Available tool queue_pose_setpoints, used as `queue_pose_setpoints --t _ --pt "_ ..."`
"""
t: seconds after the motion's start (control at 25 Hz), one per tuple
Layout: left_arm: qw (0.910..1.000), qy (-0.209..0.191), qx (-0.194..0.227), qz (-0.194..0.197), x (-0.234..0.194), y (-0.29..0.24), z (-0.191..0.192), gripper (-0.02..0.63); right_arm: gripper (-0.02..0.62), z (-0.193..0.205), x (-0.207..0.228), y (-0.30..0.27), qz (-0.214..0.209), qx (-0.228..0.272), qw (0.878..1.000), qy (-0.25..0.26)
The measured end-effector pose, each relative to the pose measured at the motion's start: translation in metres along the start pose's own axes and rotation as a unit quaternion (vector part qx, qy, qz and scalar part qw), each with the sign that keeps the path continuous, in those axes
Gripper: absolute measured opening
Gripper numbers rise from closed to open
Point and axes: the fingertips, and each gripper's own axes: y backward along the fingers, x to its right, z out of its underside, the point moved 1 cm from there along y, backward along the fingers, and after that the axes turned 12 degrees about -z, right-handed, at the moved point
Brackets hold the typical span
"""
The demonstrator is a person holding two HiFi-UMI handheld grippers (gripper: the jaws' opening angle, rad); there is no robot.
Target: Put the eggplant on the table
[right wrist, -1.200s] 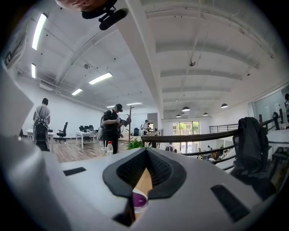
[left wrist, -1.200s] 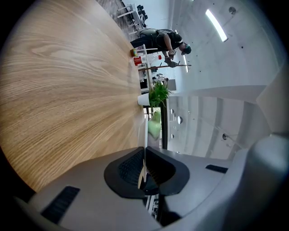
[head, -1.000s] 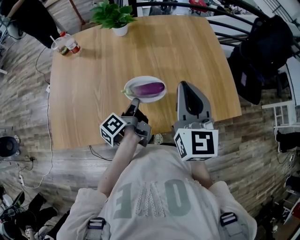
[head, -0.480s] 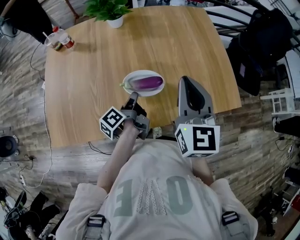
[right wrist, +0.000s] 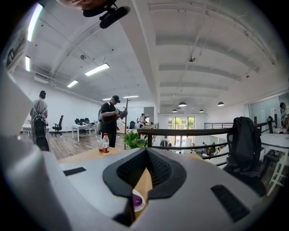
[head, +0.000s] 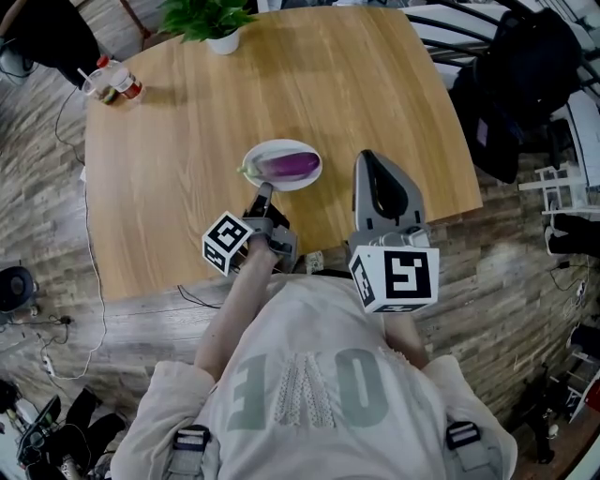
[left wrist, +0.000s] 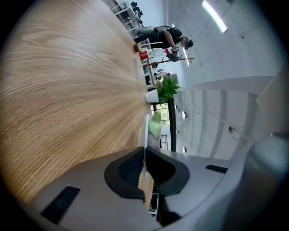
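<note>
1. Seen from above, leaning over the near edge of a wooden counter (head: 187,187), one gripper in each hand.
2. Reaching out with the left gripper (head: 263,190), bare forearm (head: 239,300) stretched forward from the chest and tipped slightly down, jaws pressed together on the near rim of a white plate (head: 255,156).
3. Lying across that plate: a purple eggplant (head: 292,166), green stem end toward the left, apart from both grippers.
4. Holding the right gripper (head: 366,157) close to level just to the right of the plate, clear of it, pointing away from the body, fingertips meeting with nothing caught between them.
5. At the far left corner of the counter, well apart from the plate: a potted plant (head: 202,19), a bottle (head: 127,86).
</note>
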Motion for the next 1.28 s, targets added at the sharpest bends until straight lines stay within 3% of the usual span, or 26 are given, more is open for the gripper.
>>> queue_pose_setpoints --t 0.56,1.28 --pt "0.9995 -0.013 -0.018 -0.02 -0.023 -0.01 0.003 0.02 0.02 0.014 0.009 0.008 0.022 -0.017 0.999 -0.02" --pt "0.999 -0.006 -0.023 -0.038 -0.038 -0.009 0.003 0.02 0.02 0.016 0.003 0.003 0.014 -0.02 0.999 -0.022"
